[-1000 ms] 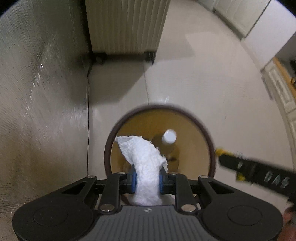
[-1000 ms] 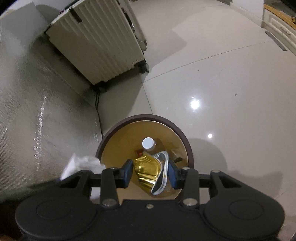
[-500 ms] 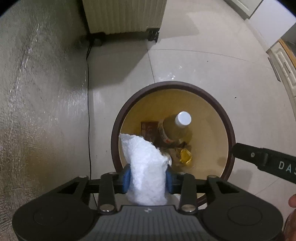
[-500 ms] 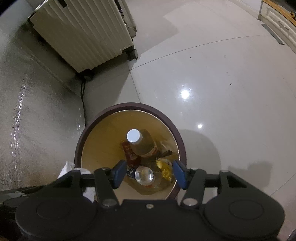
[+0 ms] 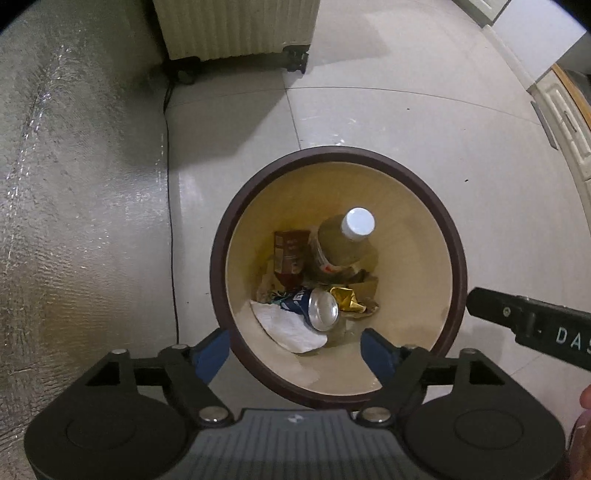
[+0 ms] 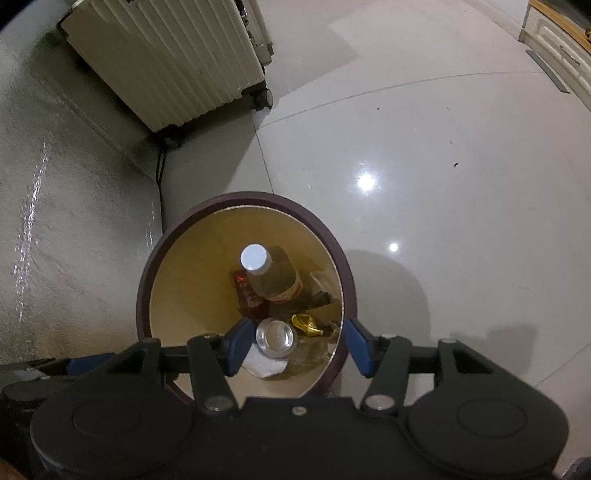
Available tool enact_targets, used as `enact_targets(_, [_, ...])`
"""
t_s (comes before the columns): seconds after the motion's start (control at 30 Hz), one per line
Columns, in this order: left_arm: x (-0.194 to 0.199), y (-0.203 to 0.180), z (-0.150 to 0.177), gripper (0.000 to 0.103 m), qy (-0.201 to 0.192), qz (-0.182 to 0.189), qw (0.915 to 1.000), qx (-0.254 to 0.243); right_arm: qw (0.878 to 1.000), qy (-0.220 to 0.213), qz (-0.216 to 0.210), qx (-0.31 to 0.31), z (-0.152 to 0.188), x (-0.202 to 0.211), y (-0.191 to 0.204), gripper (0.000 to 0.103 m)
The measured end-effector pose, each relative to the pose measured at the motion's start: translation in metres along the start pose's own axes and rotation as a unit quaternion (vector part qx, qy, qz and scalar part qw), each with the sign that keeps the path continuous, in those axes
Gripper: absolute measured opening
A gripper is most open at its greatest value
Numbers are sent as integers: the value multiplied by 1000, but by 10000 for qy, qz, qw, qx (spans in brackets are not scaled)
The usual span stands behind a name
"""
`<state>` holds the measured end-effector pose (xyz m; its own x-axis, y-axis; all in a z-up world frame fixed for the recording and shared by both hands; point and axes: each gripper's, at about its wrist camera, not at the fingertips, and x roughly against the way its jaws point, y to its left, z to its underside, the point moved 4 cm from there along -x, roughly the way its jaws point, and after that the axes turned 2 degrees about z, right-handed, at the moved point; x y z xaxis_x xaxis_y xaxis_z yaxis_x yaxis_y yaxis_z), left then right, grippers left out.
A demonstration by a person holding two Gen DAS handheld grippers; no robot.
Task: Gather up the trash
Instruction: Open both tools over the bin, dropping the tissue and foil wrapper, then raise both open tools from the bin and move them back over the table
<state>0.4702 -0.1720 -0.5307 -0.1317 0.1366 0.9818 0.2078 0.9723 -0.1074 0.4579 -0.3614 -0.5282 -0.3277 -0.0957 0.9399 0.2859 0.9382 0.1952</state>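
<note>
A round bin with a dark brown rim (image 5: pixel 436 206) (image 6: pixel 325 236) stands on the floor below both grippers. Inside lie a white paper towel (image 5: pixel 288 328) (image 6: pixel 264 363), a crushed can (image 5: pixel 322 308) (image 6: pixel 275 338), a gold wrapper (image 5: pixel 345 299) (image 6: pixel 306 325), a plastic bottle with a white cap (image 5: pixel 343 243) (image 6: pixel 273 273) and a red carton (image 5: pixel 290 254) (image 6: pixel 247 295). My left gripper (image 5: pixel 295 350) is open and empty over the bin's near rim. My right gripper (image 6: pixel 291 349) is open and empty over the bin. The right gripper's body shows at the right of the left wrist view (image 5: pixel 532 325).
A ribbed cream suitcase on wheels (image 5: pixel 236 29) (image 6: pixel 173 66) stands behind the bin. A silvery quilted surface (image 5: pixel 74 221) (image 6: pixel 55 221) runs along the left, with a black cable (image 5: pixel 171 240) at its edge. Glossy tiled floor (image 6: pixel 443 184) lies to the right, with cream cabinets (image 5: pixel 565 110) far right.
My left gripper opened and the paper towel dropped into the bin. Earlier my right gripper opened and let the can and gold wrapper fall in. Both views rose over the bin.
</note>
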Motion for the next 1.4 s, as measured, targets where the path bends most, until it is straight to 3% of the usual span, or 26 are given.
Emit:
enact_targets(0.23, [1, 9, 0, 91, -21, -157, 9998, 88, 9997, 7, 69, 254, 1, 0, 2, 64])
enact_targets(0.37, [4, 10, 0, 97, -36, -232, 9997, 63, 9991, -56, 144, 398, 2, 4, 0, 79])
enact_targets(0.67, [15, 13, 0, 103, -156, -412, 9989, 142, 9968, -175, 471, 614, 4, 15, -11, 96])
enact_targets(0.87, [31, 13, 2, 103, -278, -531, 9981, 123, 9951, -278, 638, 704, 5, 28, -13, 103])
enact_targets(1.4, [96, 9, 28, 103, -821, -636, 9943, 235, 9899, -791, 838, 822, 17, 89, -14, 103])
